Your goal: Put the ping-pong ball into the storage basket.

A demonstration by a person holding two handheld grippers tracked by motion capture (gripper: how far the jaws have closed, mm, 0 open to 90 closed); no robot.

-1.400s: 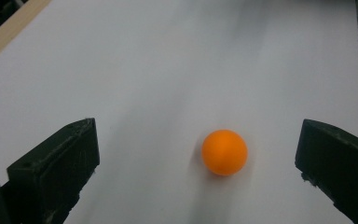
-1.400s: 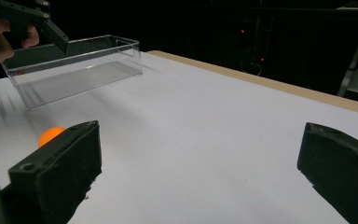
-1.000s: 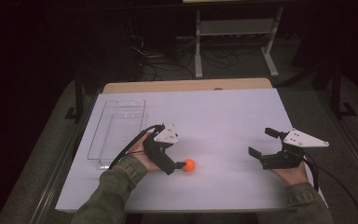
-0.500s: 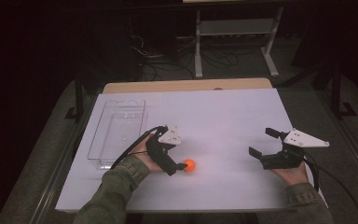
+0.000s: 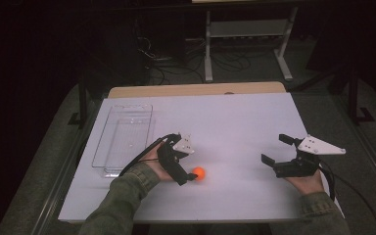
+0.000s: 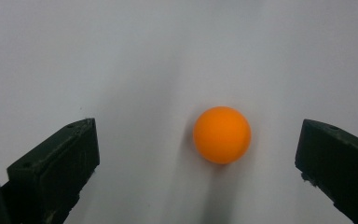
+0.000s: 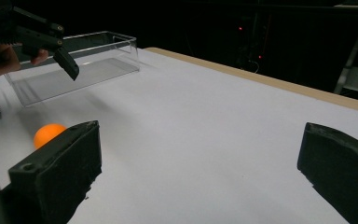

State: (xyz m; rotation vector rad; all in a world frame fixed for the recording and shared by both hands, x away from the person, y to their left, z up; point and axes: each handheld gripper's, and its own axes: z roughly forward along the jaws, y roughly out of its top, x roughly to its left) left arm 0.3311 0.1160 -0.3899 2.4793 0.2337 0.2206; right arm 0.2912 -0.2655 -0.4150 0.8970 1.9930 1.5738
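Clear plastic bin [image 5: 122,139] sits at far left of the white table [image 5: 245,122], lengthwise, nothing visible inside; in the right gripper view it's at upper left [image 7: 74,65]. Just right of the bin: left gripper [image 5: 190,161], held by a hand in a green sleeve [image 5: 122,196], cable trailing back over the wrist. Jaws wide apart, gripping nothing. Orange ball [image 5: 199,173] is on the table surface between the 2 jaws, w/ the lower jaw tip just beside it. Left gripper view confirms: ball [image 6: 222,135] lies btwn the jaws, closer to the jaw at right of that view, clear gap on both sides, no contact. Mid table is bare white. Right gripper [image 5: 278,150] is well apart from the ball, near the table's right-front edge, grey 3-corner plate on top, hand under it. Its jaws also spread wide, holding nothing. From the right gripper view the ball [image 7: 46,134] peeks out behind the left-hand jaw, w/ the left gripper [image 7: 32,77] above it.
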